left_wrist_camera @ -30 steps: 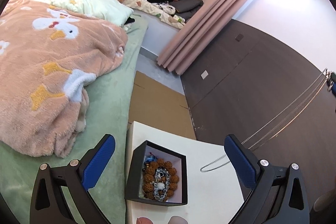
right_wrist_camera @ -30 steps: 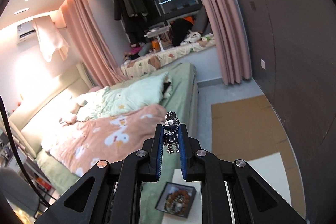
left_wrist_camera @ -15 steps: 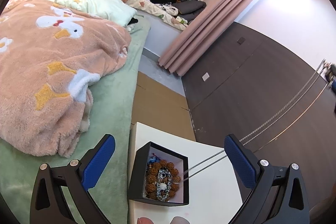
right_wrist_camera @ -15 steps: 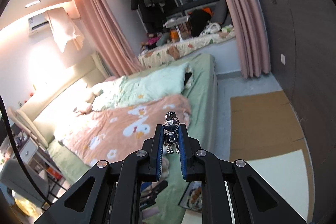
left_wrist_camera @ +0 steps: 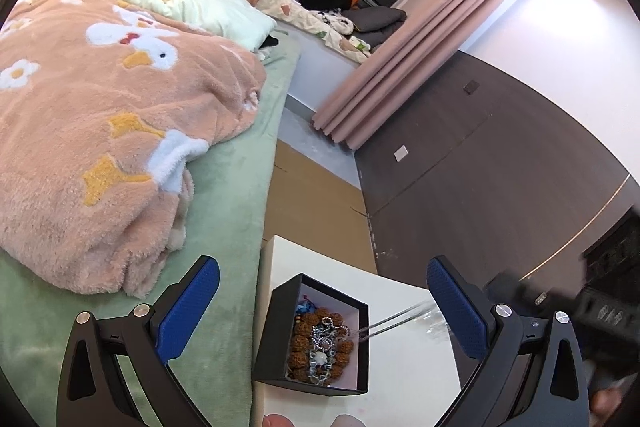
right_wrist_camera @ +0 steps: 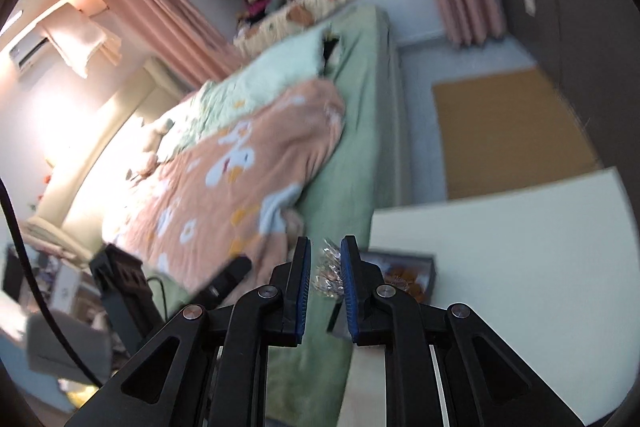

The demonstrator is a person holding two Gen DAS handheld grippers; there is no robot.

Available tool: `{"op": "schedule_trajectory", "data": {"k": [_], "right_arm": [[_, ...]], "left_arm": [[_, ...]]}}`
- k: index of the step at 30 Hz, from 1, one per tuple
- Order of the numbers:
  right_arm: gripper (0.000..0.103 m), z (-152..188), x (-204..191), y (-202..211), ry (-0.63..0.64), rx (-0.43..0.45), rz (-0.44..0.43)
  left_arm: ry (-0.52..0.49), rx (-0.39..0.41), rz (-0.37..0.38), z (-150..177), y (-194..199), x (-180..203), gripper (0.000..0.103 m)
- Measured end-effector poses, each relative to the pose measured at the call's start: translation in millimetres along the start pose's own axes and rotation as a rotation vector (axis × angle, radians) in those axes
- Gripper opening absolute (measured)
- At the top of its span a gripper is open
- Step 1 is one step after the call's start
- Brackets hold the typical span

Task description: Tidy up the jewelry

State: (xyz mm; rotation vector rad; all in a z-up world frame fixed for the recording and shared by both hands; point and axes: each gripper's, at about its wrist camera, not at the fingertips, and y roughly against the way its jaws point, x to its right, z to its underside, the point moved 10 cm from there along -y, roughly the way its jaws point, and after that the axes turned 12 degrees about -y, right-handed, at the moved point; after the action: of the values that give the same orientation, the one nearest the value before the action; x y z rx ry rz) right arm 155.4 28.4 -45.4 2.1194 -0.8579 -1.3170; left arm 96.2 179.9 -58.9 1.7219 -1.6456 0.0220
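Left tongs [left_wrist_camera: 320, 311] held wide apart, empty, hovering over the near edge of the white bench [left_wrist_camera: 408, 379] with the black jewelry box [left_wrist_camera: 276, 331] framed between the blue pads. Box is open-topped, sits near the bench edge on the bed side; inside lie a brown beaded bracelet [left_wrist_camera: 300, 343] and a heap of silver links [left_wrist_camera: 326, 331] on top of it, with a small blue item [left_wrist_camera: 306, 307] at the far corner. A silver chain [left_wrist_camera: 396, 321] runs taut from the box's right rim out toward the right, blurred where it nears the right pad; one end is already down in the box, the rest is in the air. Right tongs [right_wrist_camera: 325, 267] show a narrow gap between the pads with a silver pendant [right_wrist_camera: 330, 269] in it; picture is motion-blurred, so cannot tell whether the pads are clamped on the pendant or have just let go. In the right wrist view the box [right_wrist_camera: 404, 267] sits just beyond the fingertips on the bench [right_wrist_camera: 520, 267], the green bed [right_wrist_camera: 352, 187] with its peach duck blanket [right_wrist_camera: 240, 187] alongside. Judgement on progress: well along for this piece, since part of the chain is in the box and the bracelet is stowed. Left to do: bring the pendant end over the box, let the remaining chain pool inside, release clear of the rim. No other loose jewelry visible on the bench. Risk: chain draped over the rim could drag itself back out.
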Motion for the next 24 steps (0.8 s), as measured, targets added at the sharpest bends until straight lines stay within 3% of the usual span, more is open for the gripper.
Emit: {"op": "schedule_trajectory", "data": {"k": [2,4,8,16,20,24], "right_arm": [[0.041,5.9,7.1,-8.4,-0.011,-0.035,-0.011],[0.049,9.5,18.6,-7.2,-0.018,-0.025,-0.007],[0.050,14.0,58.3,6.7,-0.071,0.016,0.006],[0.054,27.3,142.2,32.2,-0.186,0.059,0.057],[0.056,19.1,157.2,49.3,-0.175,0.095,0.098],[0.066,18.3,165.1,61.6,-0.140,0.107,0.154]], "left_arm": [[-0.010,-0.002,-0.011,0.3,-1.3,0.3,0.103],[-0.022,-0.010,-0.017,2.0,-4.9,2.8,0.103],[-0.050,-0.025,-0.011,6.2,-11.3,13.3,0.103],[-0.223,-0.085,-0.043,34.6,-28.1,51.6,0.103],[-0.283,-0.137,-0.051,59.5,-39.6,72.1,0.103],[-0.350,-0.134,-0.068,72.8,-42.3,97.4,0.103]]}}
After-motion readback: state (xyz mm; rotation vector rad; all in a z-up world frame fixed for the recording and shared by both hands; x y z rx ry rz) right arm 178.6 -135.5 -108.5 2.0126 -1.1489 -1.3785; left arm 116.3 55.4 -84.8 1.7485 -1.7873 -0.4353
